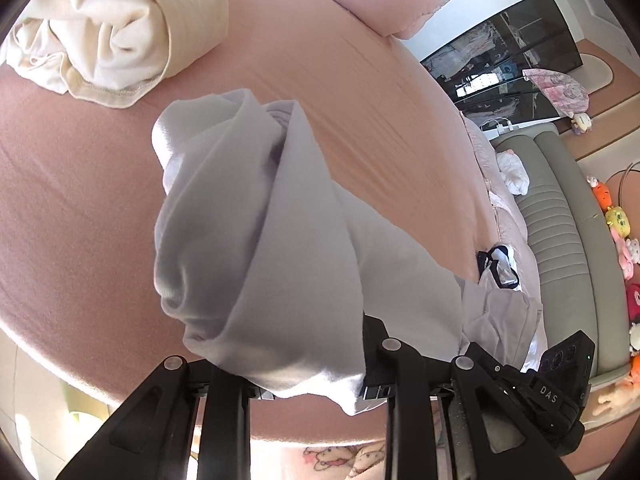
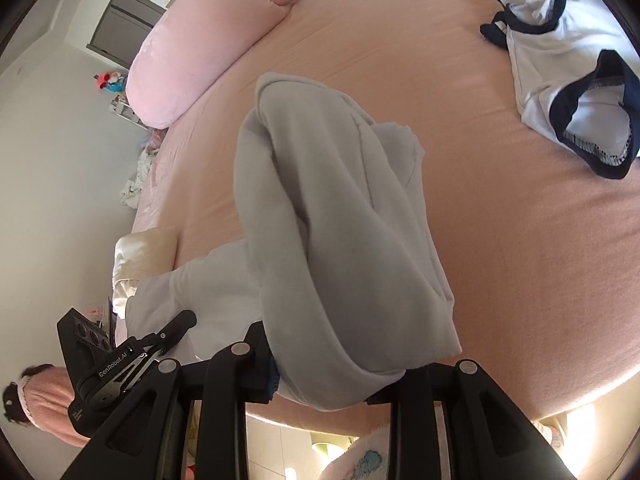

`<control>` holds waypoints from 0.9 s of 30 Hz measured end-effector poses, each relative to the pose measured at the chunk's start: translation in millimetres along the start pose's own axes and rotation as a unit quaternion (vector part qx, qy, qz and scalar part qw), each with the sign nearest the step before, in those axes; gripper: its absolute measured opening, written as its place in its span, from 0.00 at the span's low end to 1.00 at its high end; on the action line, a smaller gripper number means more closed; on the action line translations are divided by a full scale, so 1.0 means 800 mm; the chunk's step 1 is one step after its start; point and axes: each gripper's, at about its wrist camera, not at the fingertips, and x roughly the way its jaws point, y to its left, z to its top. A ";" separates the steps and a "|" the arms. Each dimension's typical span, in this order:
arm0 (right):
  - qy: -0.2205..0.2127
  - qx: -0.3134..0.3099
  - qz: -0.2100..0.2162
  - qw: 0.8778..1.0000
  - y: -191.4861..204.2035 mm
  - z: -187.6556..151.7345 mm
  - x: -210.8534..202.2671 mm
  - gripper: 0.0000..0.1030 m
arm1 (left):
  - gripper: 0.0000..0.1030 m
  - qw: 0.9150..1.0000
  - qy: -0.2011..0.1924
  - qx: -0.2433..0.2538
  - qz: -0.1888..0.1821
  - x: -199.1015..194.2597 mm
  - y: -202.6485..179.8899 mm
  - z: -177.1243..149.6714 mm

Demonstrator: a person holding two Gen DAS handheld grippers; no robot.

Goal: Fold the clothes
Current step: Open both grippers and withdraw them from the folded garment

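So the pale grey garment (image 2: 336, 240) is bunched up and hanging above the pink bed sheet (image 2: 500, 240) — each end is pinched in a gripper. The left gripper (image 1: 316, 384) is clamped narrow on one bunch of it, the right gripper (image 2: 320, 384) on the other. Further out on the sheet there's a cream garment (image 1: 112, 28) in a heap, a white top with navy trim (image 2: 568, 92), and a pink pillow (image 2: 200, 44).

Bright daylight, soft shadows, glare along lower edge, strong fisheye distortion, dark corners
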 end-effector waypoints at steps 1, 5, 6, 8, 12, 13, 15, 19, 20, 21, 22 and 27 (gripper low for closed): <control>0.012 0.016 0.005 1.000 -0.007 0.001 0.003 0.34 | 0.24 1.000 0.003 -0.013 -0.012 0.001 0.005 -0.001; 0.041 0.070 0.026 0.996 -0.032 0.001 0.003 0.52 | 0.26 0.996 0.025 -0.059 -0.056 -0.001 0.023 -0.002; 0.040 0.079 0.023 0.996 -0.035 0.000 -0.002 0.55 | 0.27 0.995 0.032 -0.069 -0.065 -0.003 0.027 -0.001; 0.035 0.080 -0.001 0.996 -0.035 -0.002 -0.017 0.60 | 0.32 0.992 0.047 -0.089 -0.079 -0.006 0.033 0.001; 0.014 0.033 -0.054 0.998 -0.017 -0.006 -0.053 0.64 | 0.60 0.995 0.052 -0.074 -0.036 -0.024 0.019 0.004; 0.006 0.019 -0.068 0.997 -0.012 -0.008 -0.064 0.64 | 0.65 0.997 0.046 -0.059 -0.024 -0.031 0.011 0.003; -0.013 -0.007 -0.095 0.995 -0.001 -0.011 -0.084 0.64 | 0.71 0.999 0.035 -0.028 0.003 -0.042 -0.001 0.001; -0.048 -0.061 -0.132 0.988 0.025 -0.017 -0.110 0.65 | 0.71 0.999 0.030 -0.001 0.027 -0.057 -0.009 -0.005; -0.056 -0.075 -0.140 0.986 0.032 -0.019 -0.116 0.65 | 0.71 0.999 0.025 -0.001 0.028 -0.062 -0.008 -0.006; -0.061 -0.092 -0.152 0.982 0.038 -0.021 -0.118 0.65 | 0.71 0.999 0.019 0.000 0.028 -0.069 -0.005 -0.007; -0.065 -0.111 -0.166 0.978 0.045 -0.023 -0.117 0.65 | 0.71 1.000 0.013 0.004 0.027 -0.078 -0.001 -0.008; -0.048 -0.140 -0.186 0.971 0.042 -0.029 -0.105 0.65 | 0.71 0.996 -0.011 0.059 0.071 -0.106 -0.006 -0.006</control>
